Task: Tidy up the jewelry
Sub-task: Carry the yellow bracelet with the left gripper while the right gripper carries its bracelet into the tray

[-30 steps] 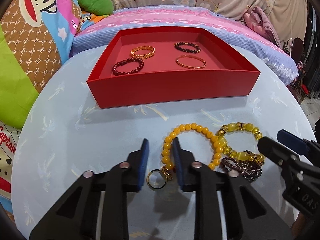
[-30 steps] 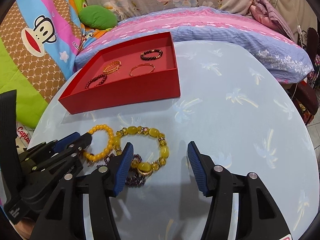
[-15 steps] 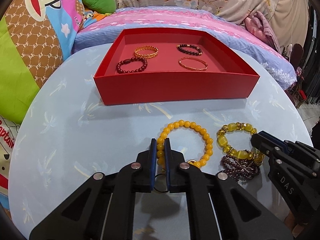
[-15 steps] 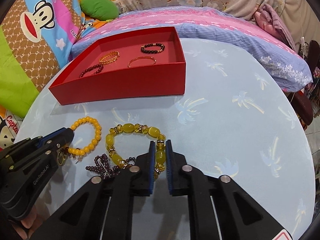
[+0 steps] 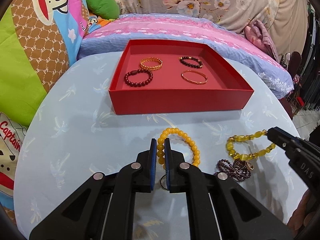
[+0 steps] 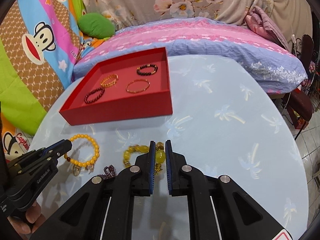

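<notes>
Left wrist view shows me the round tabletop [image 5: 70,140], pale blue with palm prints. On its far side sits the red tray [image 5: 180,100]. Four bracelets lie apart inside it: a dark red one [image 5: 138,77], a gold chain one [image 5: 151,64], a black one [image 5: 191,62] and a thin gold bangle [image 5: 194,77].

My left tongs [image 5: 160,150] are pinching the orange bracelet [image 5: 188,140] near me; it looks lifted a little off the tabletop. A small ring [image 6: 75,171] hangs from it.

In the right wrist view my right tongs [image 6: 160,152] are pinching a big bead of the yellow bracelet [image 6: 128,154]. A purple bracelet [image 5: 234,167] lies bunched on the tabletop just under it.
</notes>
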`<state>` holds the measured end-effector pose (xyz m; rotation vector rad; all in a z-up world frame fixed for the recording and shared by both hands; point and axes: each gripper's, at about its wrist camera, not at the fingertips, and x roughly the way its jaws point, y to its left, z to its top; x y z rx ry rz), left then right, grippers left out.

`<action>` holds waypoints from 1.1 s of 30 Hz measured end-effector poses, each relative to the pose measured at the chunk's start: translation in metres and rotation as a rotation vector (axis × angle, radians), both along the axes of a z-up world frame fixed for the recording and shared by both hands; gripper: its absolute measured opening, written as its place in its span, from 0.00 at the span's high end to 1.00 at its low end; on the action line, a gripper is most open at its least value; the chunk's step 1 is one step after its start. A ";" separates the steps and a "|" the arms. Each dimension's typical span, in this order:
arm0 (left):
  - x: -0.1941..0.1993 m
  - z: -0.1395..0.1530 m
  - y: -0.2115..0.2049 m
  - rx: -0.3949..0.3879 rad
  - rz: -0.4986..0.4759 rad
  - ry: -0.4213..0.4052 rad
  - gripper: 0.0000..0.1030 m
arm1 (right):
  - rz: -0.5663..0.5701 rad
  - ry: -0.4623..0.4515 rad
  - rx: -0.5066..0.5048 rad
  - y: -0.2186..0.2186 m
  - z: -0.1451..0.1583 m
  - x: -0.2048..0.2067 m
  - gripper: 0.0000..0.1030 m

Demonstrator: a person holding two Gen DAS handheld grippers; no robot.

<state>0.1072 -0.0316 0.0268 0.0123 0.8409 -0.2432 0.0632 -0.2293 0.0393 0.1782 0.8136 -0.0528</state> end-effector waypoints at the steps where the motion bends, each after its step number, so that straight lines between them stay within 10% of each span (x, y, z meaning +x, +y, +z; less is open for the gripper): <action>1: -0.001 0.002 0.001 -0.001 0.002 -0.003 0.93 | -0.002 -0.008 0.001 -0.001 0.003 -0.002 0.91; 33: -0.031 0.055 0.029 -0.045 -0.021 -0.037 0.93 | 0.047 -0.109 0.021 0.002 0.066 -0.030 0.91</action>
